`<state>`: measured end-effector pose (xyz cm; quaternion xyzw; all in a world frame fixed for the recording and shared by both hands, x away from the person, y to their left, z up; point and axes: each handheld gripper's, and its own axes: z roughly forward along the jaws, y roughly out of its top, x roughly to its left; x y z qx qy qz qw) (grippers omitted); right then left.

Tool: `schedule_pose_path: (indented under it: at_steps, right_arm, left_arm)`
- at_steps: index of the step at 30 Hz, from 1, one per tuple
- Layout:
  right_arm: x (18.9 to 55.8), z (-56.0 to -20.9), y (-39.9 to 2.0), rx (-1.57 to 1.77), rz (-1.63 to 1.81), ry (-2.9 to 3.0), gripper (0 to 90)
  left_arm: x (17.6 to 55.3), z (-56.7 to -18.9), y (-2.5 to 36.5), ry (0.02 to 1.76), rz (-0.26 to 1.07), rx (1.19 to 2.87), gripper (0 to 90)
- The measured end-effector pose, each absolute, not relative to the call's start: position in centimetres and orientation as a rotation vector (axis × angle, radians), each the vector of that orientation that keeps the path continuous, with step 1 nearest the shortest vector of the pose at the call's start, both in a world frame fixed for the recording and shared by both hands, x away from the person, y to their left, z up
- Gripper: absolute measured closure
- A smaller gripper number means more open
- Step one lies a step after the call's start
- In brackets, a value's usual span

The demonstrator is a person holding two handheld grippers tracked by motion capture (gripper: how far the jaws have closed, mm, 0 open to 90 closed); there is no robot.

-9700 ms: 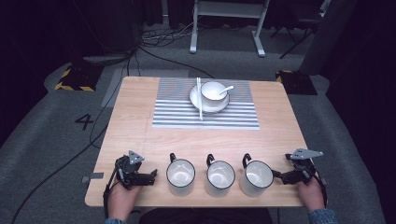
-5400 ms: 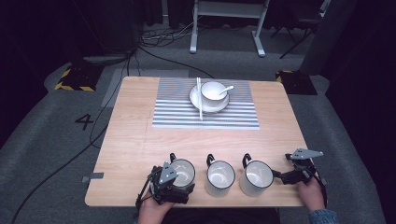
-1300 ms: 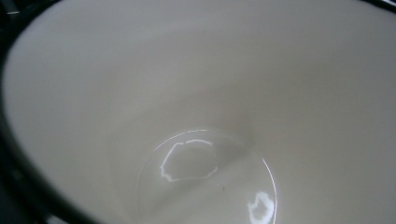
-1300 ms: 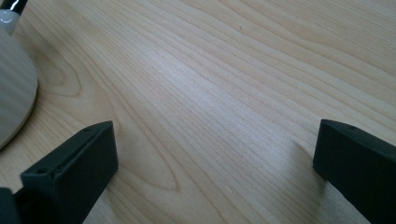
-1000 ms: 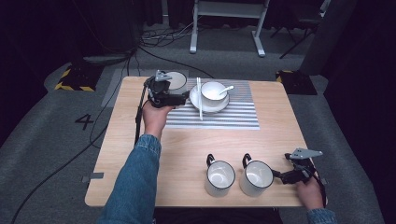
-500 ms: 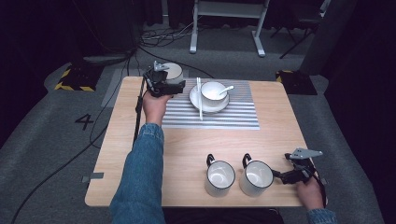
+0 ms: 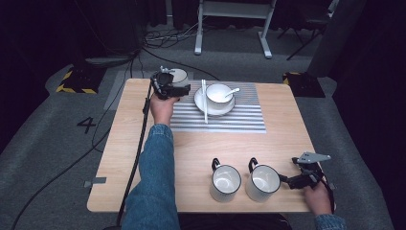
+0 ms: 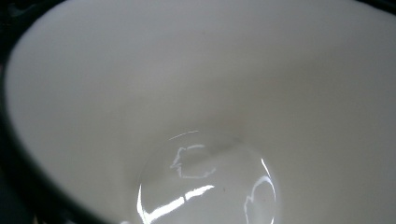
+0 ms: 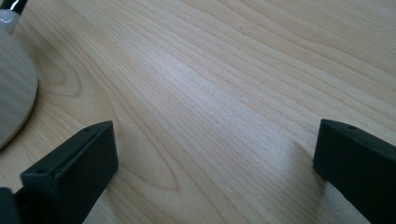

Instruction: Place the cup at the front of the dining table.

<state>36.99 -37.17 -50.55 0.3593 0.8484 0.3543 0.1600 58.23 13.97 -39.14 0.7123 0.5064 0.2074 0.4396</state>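
Observation:
My left gripper [image 7: 183, 88] is stretched out to the far left of the table, shut on a white mug [image 7: 178, 75] with a dark rim, held beside the far-left corner of the striped mat [image 7: 230, 122]. That mug's glossy white inside [image 8: 201, 116] sits right up against the camera in the left gripper view. Two more white mugs [image 7: 225, 182] [image 7: 263, 181] stand near the front edge. My right gripper [image 7: 286, 181] rests on the wood just right of them, open and holding nothing, with the near mug's wall [image 9: 14, 93] at its left.
On the striped mat stands a white plate [image 7: 201, 101] carrying a bowl [image 7: 219, 93] with a spoon [image 7: 232, 90]; chopsticks [image 7: 204, 103] lie across the plate's left side. A denim-sleeved arm [image 7: 153, 163] reaches across the table's left half. Cables trail off the left edge.
The leftmost of the three front mugs was picked up by my left gripper and carried to the far left. Over the last second it moved slightly farther back. My right gripper has stayed put.

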Motion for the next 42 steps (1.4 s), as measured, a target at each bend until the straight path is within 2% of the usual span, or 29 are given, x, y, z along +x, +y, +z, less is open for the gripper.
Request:
schedule_pose_path:
  at_steps: [12, 18, 34, 42]
  right_arm:
    - [37.0, -50.5, -37.2, 1.026, 1.011, 2.425, 0.0]
    - [37.0, -50.5, -37.2, 1.026, 1.011, 2.427, 0.0]
    - [37.0, -50.5, -37.2, 1.026, 1.011, 2.426, 0.0]
    - [37.0, -50.5, -37.2, 1.025, 1.010, 2.429, 0.0]
  left_arm:
    - [59.4, -42.6, 12.8, 1.299, 0.504, 1.831, 3.6]
    - [59.5, -44.5, 12.3, 1.319, 0.455, 1.868, 3.6]
    - [58.7, -47.1, 11.9, 1.332, 0.444, 1.883, 3.6]
    - [57.9, -47.8, 11.5, 1.313, 0.493, 1.878, 3.5]
